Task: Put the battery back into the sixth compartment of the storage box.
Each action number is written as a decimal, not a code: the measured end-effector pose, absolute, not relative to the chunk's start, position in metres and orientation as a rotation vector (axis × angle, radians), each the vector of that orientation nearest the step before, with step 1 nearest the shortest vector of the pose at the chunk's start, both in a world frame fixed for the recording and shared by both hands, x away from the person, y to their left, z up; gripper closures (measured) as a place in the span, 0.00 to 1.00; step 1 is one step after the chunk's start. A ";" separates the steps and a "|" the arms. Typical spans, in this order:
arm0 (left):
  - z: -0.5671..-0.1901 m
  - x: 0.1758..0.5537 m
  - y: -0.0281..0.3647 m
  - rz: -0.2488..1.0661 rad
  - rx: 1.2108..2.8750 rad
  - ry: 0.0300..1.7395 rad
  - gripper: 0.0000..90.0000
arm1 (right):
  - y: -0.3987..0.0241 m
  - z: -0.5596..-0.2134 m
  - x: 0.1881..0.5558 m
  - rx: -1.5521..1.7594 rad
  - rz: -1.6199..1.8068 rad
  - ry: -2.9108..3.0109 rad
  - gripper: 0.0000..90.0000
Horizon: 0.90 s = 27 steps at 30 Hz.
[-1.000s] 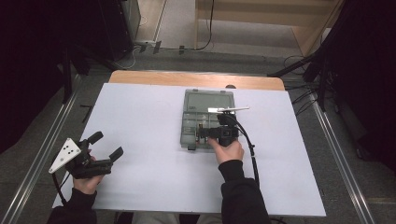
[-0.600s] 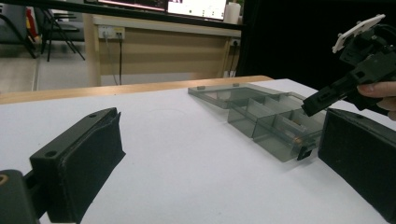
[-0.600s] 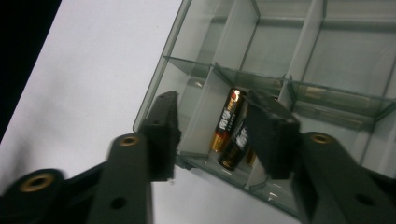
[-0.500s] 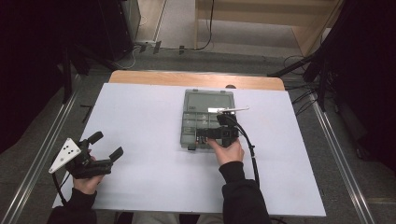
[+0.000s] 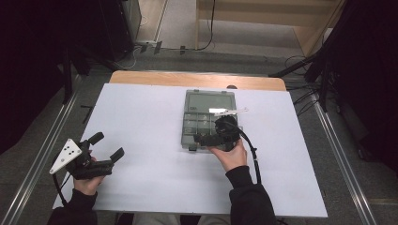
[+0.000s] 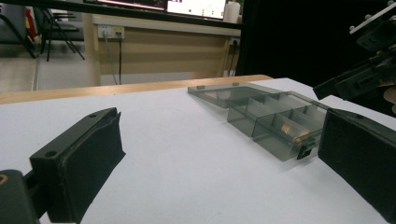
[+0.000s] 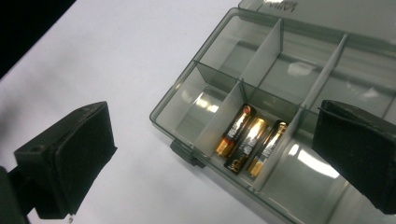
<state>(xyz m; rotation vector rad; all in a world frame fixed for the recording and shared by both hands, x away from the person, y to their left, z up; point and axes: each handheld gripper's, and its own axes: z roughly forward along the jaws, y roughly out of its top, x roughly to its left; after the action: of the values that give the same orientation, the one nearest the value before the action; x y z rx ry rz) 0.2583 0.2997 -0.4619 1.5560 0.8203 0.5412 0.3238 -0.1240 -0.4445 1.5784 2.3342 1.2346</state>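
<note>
box: clear grey organizer box (image 5: 207, 123) sat open on the white surface (image 5: 141, 117), lid flat behind it
batteries: 3 batteries (image 7: 246, 140) lay side by side in a middle compartment of the front row
right claw: right claw (image 7: 215, 154) hung right over the box's front edge, jaws had just been opening and stood wide, nothing between them
left claw: left claw (image 5: 107, 146) sat well off to the left, wide open, holding nothing

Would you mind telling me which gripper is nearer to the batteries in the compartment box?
Right. The right gripper hovers open over the batteries, while the left gripper rests far off near the table's left edge.
</note>
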 end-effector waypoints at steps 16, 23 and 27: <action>-0.462 0.258 0.299 0.543 1.559 0.822 0.00 | -0.143 -0.435 0.293 1.329 1.204 2.133 0.00; -0.462 0.258 0.299 0.545 1.560 0.821 0.00 | -0.168 -0.440 0.281 1.332 1.220 2.082 0.00; -0.462 0.259 0.298 0.543 1.561 0.823 0.00 | -0.184 -0.442 0.272 1.331 1.222 2.055 0.00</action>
<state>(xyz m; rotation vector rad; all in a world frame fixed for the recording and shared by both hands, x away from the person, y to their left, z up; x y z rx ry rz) 0.2586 0.2984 -0.4624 1.5610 0.8229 0.5434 0.2720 -0.1842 -0.4421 1.3313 2.0548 1.2223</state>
